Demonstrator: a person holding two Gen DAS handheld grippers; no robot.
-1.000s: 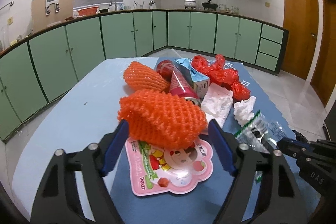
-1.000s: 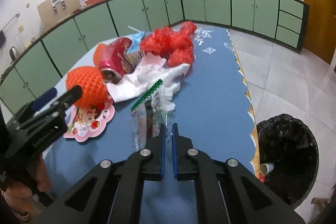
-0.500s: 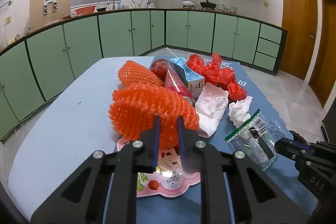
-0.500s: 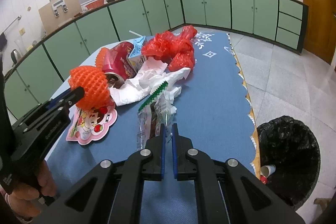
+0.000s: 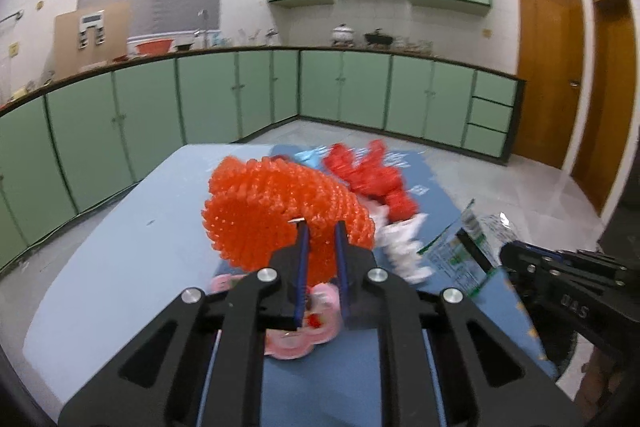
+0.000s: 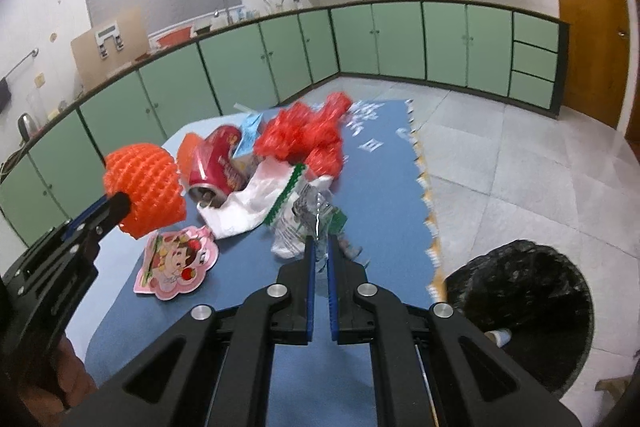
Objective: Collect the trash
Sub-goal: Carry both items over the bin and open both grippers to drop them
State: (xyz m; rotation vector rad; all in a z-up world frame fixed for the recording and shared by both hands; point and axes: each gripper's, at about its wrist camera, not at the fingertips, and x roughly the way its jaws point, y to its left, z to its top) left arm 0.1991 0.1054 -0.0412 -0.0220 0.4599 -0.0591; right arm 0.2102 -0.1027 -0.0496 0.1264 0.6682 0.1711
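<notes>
Orange foam fruit netting [image 5: 280, 215] fills my left gripper [image 5: 320, 227], pinched between its fingers and held clear above the blue tabletop [image 6: 384, 187]. My right gripper [image 6: 319, 247] is clamped on a clear snack wrapper with a green edge [image 6: 304, 215], apparently lifted just off the cloth, though blur makes that hard to judge. Beyond lie a pink cartoon packet [image 6: 176, 261], a crushed red can [image 6: 218, 163], white tissue [image 6: 248, 207] and a red plastic bag [image 6: 308, 135]. On the floor to the right stands a black-lined trash bin [image 6: 532, 299].
</notes>
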